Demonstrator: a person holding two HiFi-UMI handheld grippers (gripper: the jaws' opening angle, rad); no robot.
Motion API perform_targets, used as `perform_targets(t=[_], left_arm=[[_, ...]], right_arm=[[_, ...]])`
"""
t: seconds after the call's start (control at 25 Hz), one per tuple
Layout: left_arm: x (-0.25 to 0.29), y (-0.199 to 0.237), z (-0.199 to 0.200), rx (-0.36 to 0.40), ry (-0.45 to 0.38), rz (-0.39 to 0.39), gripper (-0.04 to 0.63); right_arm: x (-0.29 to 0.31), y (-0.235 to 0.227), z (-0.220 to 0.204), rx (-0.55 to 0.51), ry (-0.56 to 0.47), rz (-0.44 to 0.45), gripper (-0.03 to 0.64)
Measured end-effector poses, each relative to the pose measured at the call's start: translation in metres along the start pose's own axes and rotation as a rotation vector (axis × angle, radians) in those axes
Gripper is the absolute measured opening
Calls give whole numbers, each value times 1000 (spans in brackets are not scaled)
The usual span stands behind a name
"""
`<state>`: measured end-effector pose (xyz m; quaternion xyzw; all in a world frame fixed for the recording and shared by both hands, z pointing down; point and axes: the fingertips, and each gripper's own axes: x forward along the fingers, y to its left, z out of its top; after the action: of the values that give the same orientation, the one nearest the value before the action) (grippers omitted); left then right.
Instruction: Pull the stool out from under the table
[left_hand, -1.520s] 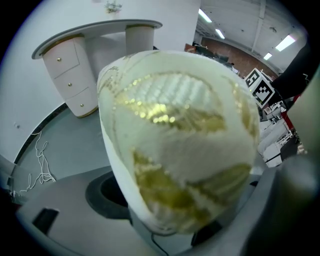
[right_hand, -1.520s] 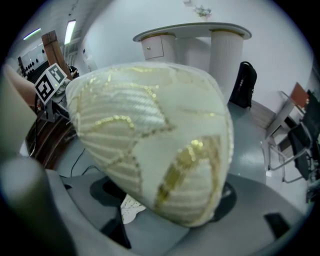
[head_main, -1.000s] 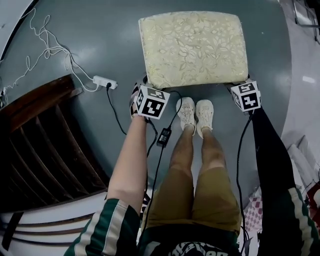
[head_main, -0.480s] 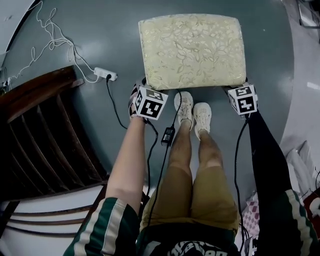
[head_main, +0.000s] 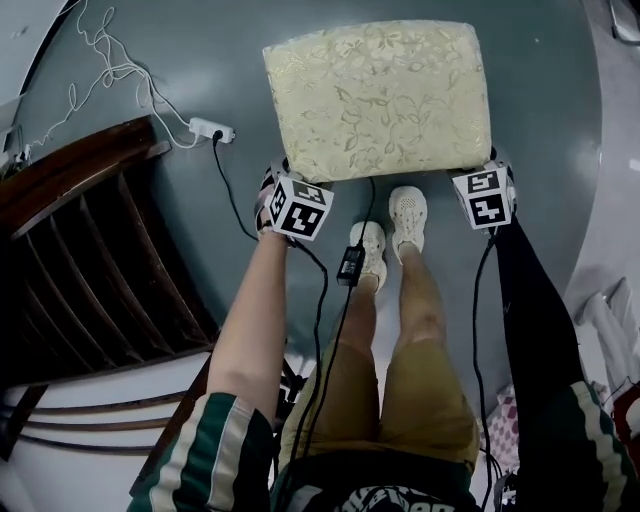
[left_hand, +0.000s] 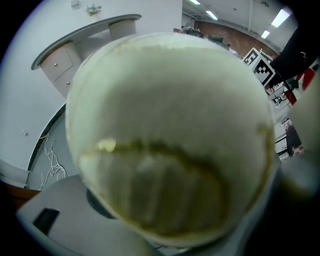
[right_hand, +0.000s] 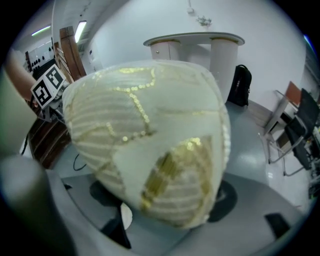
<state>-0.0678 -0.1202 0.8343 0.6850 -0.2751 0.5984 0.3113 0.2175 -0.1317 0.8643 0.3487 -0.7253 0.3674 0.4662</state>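
Observation:
The stool (head_main: 375, 95) has a cream cushion with a gold leaf pattern and stands on the grey floor in front of the person's feet (head_main: 390, 235). My left gripper (head_main: 283, 180) sits at its near-left corner, under the marker cube (head_main: 300, 207). My right gripper (head_main: 497, 166) sits at the near-right corner. The cushion corner (left_hand: 165, 130) fills the left gripper view, blurred, and sits between the jaws. Another cushion corner (right_hand: 150, 135) sits between the jaws in the right gripper view. Both grippers are shut on the stool.
A white power strip (head_main: 210, 130) with a white cable lies left of the stool. A black adapter (head_main: 351, 265) and cords trail between the legs. Dark slatted wooden furniture (head_main: 90, 260) stands at the left. A curved white table (right_hand: 195, 40) is behind the stool, with a black bag (right_hand: 241, 85) and chairs (right_hand: 295, 135) to its right.
The stool has come toward the person, nearer than the power strip now, with both grippers staying at its corners. The person's feet have stepped back, one behind the other.

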Motion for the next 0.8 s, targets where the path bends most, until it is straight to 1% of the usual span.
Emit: perform_targets(t=[0.04, 0.08, 0.16, 0.28, 0.36, 0.44, 0.56, 0.68, 0.8], left_arm=[[-1, 9, 0, 18, 9, 23, 361], [-1, 11, 1, 12, 12, 40, 350], [3, 6, 3, -24, 18, 59, 342], [7, 0, 1, -65, 30, 60, 336], [10, 0, 1, -92, 33, 60, 336], [13, -4, -1, -123, 45, 50, 336], [14, -10, -2, -120, 44, 35, 330], [14, -7, -1, -109, 33, 41, 330], [12, -9, -6, -154, 26, 48, 320]], right_arm=[[6, 4, 1, 25, -26, -1, 387], [9, 3, 1, 35, -40, -2, 387], [8, -4, 1, 25, -42, -10, 387], [4, -10, 1, -3, -35, -30, 387], [2, -12, 4, -23, -49, -40, 387], [1, -15, 3, -29, -54, -26, 388], [-2, -18, 0, -2, -35, -1, 388], [-2, -18, 2, -7, -29, -16, 385], [-9, -20, -2, -24, -32, -56, 385]])
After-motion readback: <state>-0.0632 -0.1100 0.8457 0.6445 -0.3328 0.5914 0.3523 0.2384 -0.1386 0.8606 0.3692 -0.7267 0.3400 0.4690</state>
